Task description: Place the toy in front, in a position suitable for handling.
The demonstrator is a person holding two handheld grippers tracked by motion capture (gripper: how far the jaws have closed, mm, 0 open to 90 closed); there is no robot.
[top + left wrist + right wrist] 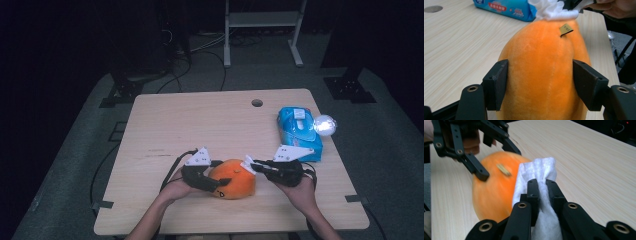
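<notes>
Orange toy [232,185]: soft, on the near table [200,120].
Left claw [540,85]: squeezing the toy's sides.
Right claw [542,185]: pinching a white wipe [537,170] against the toy.

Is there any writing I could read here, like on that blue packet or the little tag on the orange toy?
Blue packet: red label with white print, too blurred to read.
Small tan tag on the orange plush toy: dark marks, too small to read.
Tabletop: a faint line of small dark print, not legible.
No other text is visible.
</notes>
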